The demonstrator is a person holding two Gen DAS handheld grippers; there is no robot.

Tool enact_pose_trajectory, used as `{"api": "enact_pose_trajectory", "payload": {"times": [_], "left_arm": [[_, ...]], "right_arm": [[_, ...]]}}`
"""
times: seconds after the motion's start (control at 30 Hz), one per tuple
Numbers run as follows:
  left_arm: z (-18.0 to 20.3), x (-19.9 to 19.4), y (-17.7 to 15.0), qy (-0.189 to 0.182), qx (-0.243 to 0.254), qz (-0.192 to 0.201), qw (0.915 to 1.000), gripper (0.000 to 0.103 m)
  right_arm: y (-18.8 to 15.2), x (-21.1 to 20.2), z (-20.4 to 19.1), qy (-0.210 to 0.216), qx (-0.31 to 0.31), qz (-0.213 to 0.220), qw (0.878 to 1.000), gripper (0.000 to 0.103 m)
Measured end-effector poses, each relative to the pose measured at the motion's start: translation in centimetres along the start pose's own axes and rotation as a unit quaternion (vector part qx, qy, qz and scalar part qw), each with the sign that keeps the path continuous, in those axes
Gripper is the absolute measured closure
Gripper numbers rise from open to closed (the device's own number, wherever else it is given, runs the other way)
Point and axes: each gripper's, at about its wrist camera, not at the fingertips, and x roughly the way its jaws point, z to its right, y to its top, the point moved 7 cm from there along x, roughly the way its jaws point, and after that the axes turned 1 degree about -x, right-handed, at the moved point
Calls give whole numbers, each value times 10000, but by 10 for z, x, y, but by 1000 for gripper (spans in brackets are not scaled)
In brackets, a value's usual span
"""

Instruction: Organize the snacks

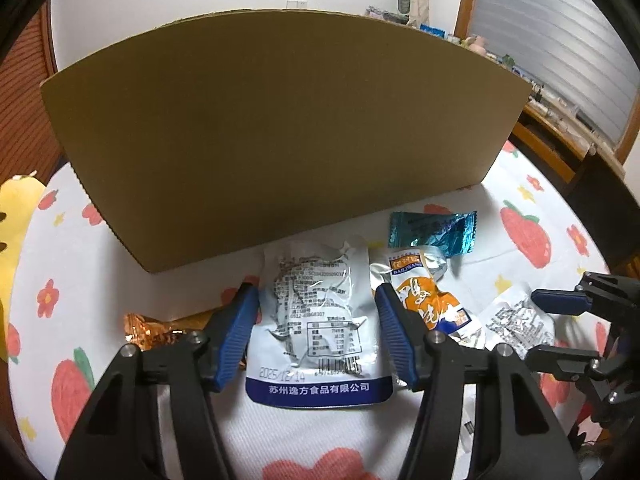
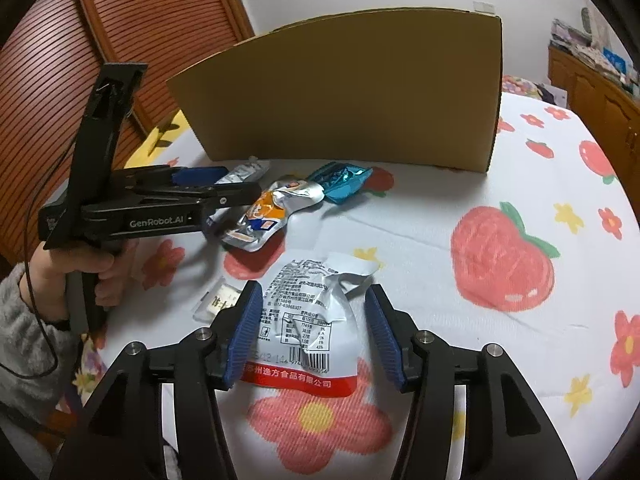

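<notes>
My left gripper (image 1: 316, 308) is open, its jaws on either side of a white snack packet with a blue bottom band (image 1: 316, 320) lying on the table. My right gripper (image 2: 312, 312) is open around a white packet with a red bottom band (image 2: 310, 320). An orange and silver packet (image 1: 424, 296) (image 2: 266, 216) and a teal foil packet (image 1: 436, 232) (image 2: 340, 180) lie between them. An orange foil wrapper (image 1: 156, 330) lies left of the left gripper. The tall cardboard box (image 1: 276, 128) (image 2: 352, 92) stands behind the snacks. The left gripper also shows in the right wrist view (image 2: 208, 184).
The table has a white cloth with strawberries and flowers (image 2: 504, 256). A small clear packet (image 2: 218, 298) lies left of the right gripper. A wooden slatted door (image 2: 60, 80) is at the left, a cluttered wooden cabinet (image 2: 592, 80) at the right.
</notes>
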Motion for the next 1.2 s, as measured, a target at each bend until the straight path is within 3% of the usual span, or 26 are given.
{"api": "enact_pose_trajectory", "payload": {"times": [0.2, 0.27, 0.37, 0.73, 0.87, 1.03, 1.2], "left_arm": [[-10, -9, -2, -218, -179, 74, 9996, 43], [-9, -15, -3, -254, -155, 172, 9994, 55], [-8, -20, -4, -210, -129, 171, 9995, 55], [-8, -21, -2, -253, -89, 74, 9996, 56], [-12, -24, -2, -300, -170, 70, 9994, 56], [-11, -27, -3, -290, -183, 113, 9993, 56], [-7, -30, -3, -310, -180, 181, 9992, 56]], "right_arm": [[2, -1, 2, -137, 77, 13, 9999, 44], [2, -4, 1, -164, 42, 11, 9999, 40], [3, -6, -4, -131, -36, 15, 9999, 34], [6, 14, -6, -334, -114, -253, 9991, 30], [14, 23, -2, -404, -173, -339, 9985, 29], [12, 30, -9, -771, -741, -431, 9933, 34], [11, 26, -6, -729, -722, -398, 9939, 39]]}}
